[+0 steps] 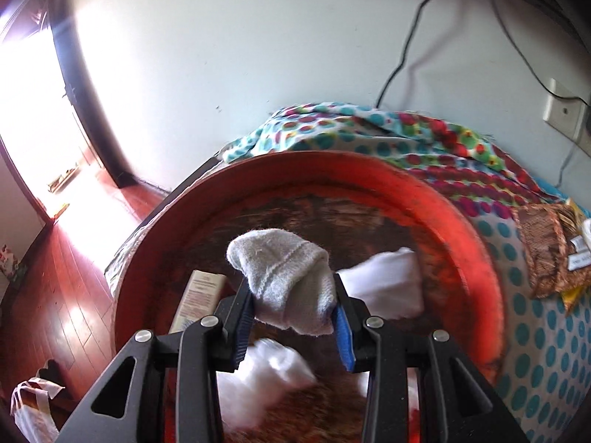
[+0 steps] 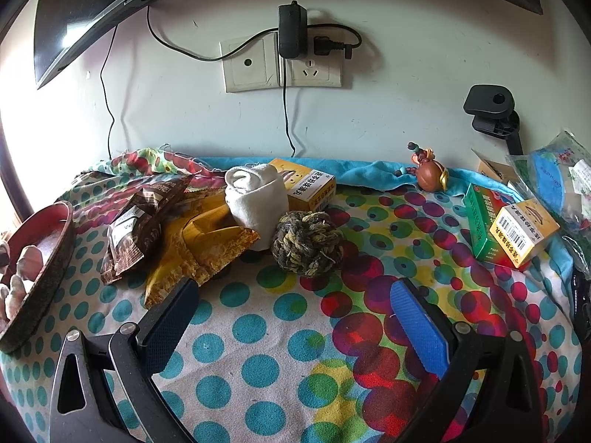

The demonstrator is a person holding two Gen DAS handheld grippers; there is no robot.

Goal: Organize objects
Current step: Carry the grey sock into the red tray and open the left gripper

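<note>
My left gripper [image 1: 293,304] is shut on a rolled grey-white sock [image 1: 284,280] and holds it over a round red tray [image 1: 454,221]. In the tray lie white rolled socks [image 1: 384,288] and a small cream box [image 1: 197,301]. My right gripper [image 2: 291,299] is open and empty above the dotted cloth [image 2: 258,350]. Ahead of it sit a knotted rope ball [image 2: 306,238], a white rolled sock [image 2: 255,199], a yellow box [image 2: 306,184] and snack packets [image 2: 136,229]. The tray shows at the left edge of the right wrist view [image 2: 48,265].
A green box with a yellow box [image 2: 506,227] on it lies at the right, beside plastic bags [image 2: 557,177]. A small figurine [image 2: 428,173] stands at the back. Wall sockets and cables [image 2: 284,59] are behind. Wooden floor [image 1: 62,295] lies left of the table.
</note>
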